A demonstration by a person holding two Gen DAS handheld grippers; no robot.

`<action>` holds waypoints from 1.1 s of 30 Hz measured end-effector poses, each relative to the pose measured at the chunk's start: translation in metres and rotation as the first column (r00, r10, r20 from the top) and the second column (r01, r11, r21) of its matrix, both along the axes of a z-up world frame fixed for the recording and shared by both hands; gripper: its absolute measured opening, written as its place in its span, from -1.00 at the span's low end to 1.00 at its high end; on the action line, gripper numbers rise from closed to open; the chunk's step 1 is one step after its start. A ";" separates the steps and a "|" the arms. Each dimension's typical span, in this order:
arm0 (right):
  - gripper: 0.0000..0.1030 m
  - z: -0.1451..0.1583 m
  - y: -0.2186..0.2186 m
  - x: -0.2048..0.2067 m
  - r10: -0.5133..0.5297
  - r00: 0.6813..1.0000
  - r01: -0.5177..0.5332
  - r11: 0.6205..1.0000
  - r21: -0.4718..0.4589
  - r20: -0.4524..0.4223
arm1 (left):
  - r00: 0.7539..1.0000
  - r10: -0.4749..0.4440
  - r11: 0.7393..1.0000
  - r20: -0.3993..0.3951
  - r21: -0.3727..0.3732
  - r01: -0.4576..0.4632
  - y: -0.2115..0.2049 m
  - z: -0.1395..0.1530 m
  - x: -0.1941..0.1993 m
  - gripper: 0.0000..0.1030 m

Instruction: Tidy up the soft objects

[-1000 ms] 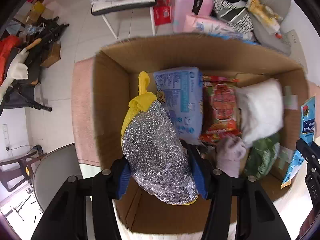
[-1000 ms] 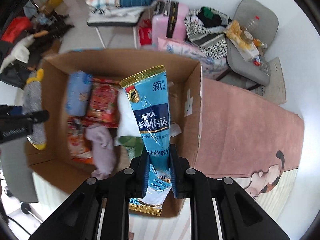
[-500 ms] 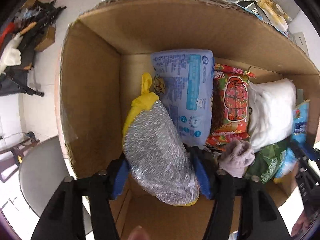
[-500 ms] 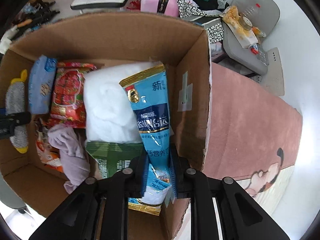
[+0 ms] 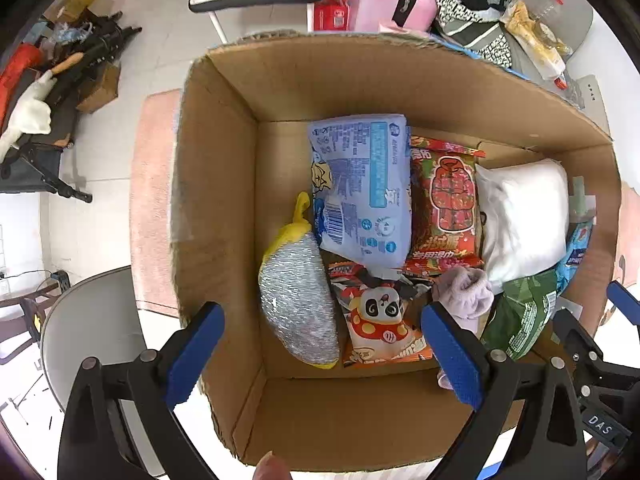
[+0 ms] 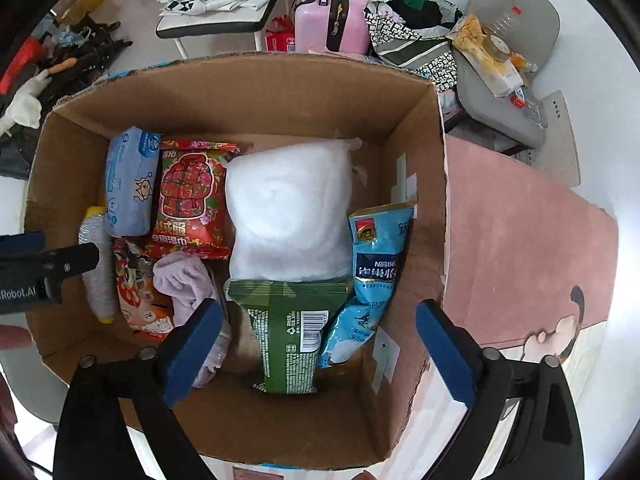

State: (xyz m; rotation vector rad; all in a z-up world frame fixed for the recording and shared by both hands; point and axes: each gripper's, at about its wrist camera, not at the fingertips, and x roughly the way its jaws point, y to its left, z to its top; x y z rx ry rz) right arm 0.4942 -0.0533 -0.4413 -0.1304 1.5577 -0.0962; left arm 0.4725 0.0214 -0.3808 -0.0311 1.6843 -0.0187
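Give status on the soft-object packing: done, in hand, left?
Done: the silver scrubber and the blue Nestle pouch lie in the cardboard box among the other packs. In hand: nothing; left gripper and right gripper are both open above the box. Left: no loose soft items visible on the pink mat.

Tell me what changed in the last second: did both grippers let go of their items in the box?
Yes. The left gripper opened and released the silver scrubber, now lying by the cardboard box left wall. The right gripper opened and dropped the blue Nestle pouch, now leaning against the right wall. Both pulled back above the box. The white pillow, red packet and other contents stayed put.
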 end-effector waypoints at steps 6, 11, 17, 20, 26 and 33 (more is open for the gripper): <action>0.94 0.003 0.004 -0.020 -0.012 1.000 0.012 1.000 0.024 -0.011 | 1.000 0.016 1.000 0.023 -0.024 -0.015 0.003 0.010 -0.026 0.96; 0.94 0.016 0.006 -0.041 -0.022 0.999 0.021 0.999 0.031 0.026 | 0.994 0.053 0.998 0.091 -0.019 -0.052 0.010 0.027 -0.050 0.96; 0.94 0.039 0.007 -0.061 -0.006 0.996 0.004 1.000 0.023 0.089 | 0.979 0.065 0.998 0.192 -0.017 -0.063 0.014 0.064 -0.079 0.96; 0.94 0.057 0.009 -0.077 0.006 0.992 -0.008 1.000 0.021 0.128 | 0.965 0.049 0.999 0.257 -0.003 -0.049 0.010 0.087 -0.095 0.96; 0.94 0.108 0.009 -0.121 0.000 0.972 -0.012 0.999 0.051 0.236 | 0.930 0.033 0.999 0.367 -0.021 -0.027 0.003 0.140 -0.133 0.96; 0.94 0.183 0.007 -0.180 -0.020 0.932 -0.015 0.995 0.096 0.362 | 0.865 0.019 1.000 0.501 -0.020 -0.011 0.003 0.213 -0.188 0.96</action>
